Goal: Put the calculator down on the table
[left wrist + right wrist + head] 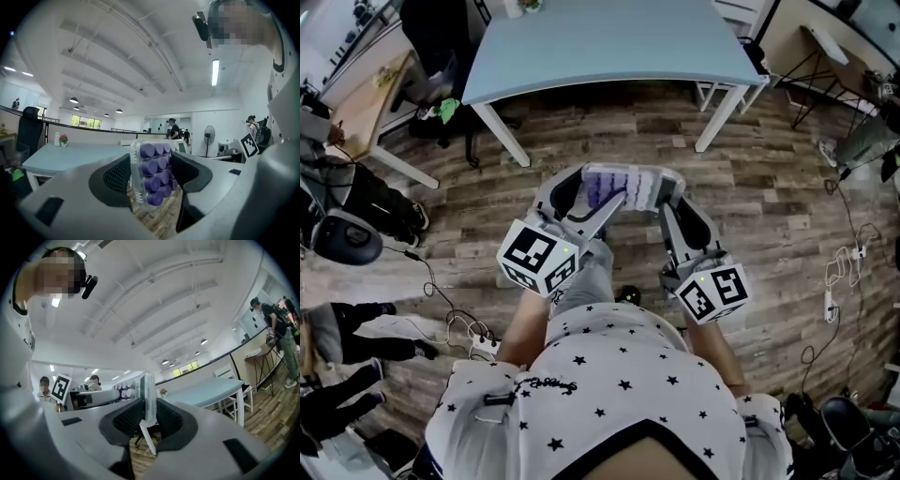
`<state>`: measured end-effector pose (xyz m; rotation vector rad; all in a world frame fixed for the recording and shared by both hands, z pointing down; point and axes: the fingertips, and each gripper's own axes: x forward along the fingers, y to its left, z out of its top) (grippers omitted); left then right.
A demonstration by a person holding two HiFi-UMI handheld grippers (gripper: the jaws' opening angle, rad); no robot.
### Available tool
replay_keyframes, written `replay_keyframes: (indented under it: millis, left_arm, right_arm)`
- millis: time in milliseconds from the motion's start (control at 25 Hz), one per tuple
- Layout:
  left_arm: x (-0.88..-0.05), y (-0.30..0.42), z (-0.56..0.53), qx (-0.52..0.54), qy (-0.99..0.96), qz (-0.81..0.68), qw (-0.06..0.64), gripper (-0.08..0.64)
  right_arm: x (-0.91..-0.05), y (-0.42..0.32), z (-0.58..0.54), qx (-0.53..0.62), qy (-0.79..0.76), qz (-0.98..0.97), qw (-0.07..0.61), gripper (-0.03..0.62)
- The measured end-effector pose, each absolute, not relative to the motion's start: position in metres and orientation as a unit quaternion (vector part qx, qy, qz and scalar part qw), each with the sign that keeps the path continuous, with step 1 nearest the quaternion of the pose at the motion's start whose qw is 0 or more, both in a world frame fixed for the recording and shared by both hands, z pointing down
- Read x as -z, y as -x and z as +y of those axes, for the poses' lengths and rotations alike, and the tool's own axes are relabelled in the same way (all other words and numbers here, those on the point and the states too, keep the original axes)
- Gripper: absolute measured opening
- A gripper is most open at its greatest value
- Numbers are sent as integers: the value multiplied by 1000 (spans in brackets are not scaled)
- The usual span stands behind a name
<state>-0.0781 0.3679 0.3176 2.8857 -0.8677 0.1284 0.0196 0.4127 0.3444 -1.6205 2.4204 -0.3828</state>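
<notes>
The calculator (625, 187), clear-cased with rows of purple keys, hangs over the wooden floor in front of the light blue table (609, 47). My left gripper (586, 199) is shut on its left end and my right gripper (670, 200) is shut on its right end. In the left gripper view the purple keys of the calculator (154, 171) face the camera, pinched by the left gripper (151, 174). In the right gripper view the calculator (149, 397) stands edge-on, pressed by the pads of the right gripper (148, 417). The table (211, 391) lies beyond it.
The table's white legs (502, 133) stand just ahead. Cables and a power strip (478, 345) lie on the floor at left, more cables (839, 272) at right. A black office chair (441, 56) stands at the table's left, and a wooden desk (825, 42) at upper right.
</notes>
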Motion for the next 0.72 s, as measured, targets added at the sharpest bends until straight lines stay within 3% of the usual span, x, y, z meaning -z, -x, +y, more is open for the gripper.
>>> replay_keyframes:
  millis: [320,720]
  left_arm:
    - [-320,65,293,-29,-959,-275,61,285]
    - [-327,98,168,-24,-955,-287,68,285]
  right_arm:
    - [-345,-32,340,123,560,814,91,76]
    - [-350,0,212,127,551,822,72,75]
